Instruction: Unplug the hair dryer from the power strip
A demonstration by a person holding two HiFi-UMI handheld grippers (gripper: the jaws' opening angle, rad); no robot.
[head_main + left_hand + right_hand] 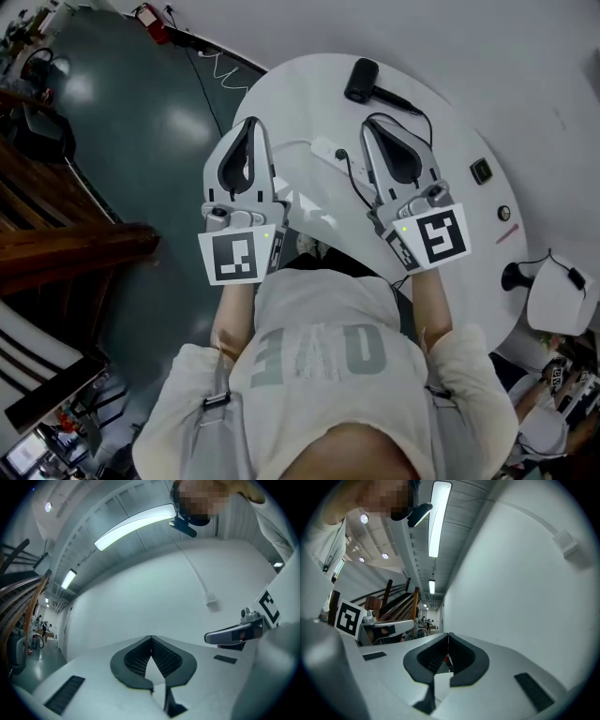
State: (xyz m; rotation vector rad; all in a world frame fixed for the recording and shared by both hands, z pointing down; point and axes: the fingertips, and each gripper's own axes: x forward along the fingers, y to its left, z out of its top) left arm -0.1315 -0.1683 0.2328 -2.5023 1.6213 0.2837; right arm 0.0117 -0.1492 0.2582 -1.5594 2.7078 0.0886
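Both arms are bent, with the left forearm and right forearm reaching out from the chest side by side. Each hand holds its tool roughly level above the near half of the round white table.

The left gripper hangs over the table's 9 o'clock edge, its marker cube nearest the body. In its own view the left gripper's jaws are pressed together at the tip with nothing between them, facing a bare white wall. The right gripper is over the table's middle. In its own view its jaws likewise meet and are empty.

The black hair dryer lies at the table's 12 o'clock edge, well apart from both tools. The white power strip lies between the two grippers, at about 10 o'clock from the table's centre. A black plug is seated in it, and the black cord runs from the plug toward 5 o'clock, passing beneath the right gripper.
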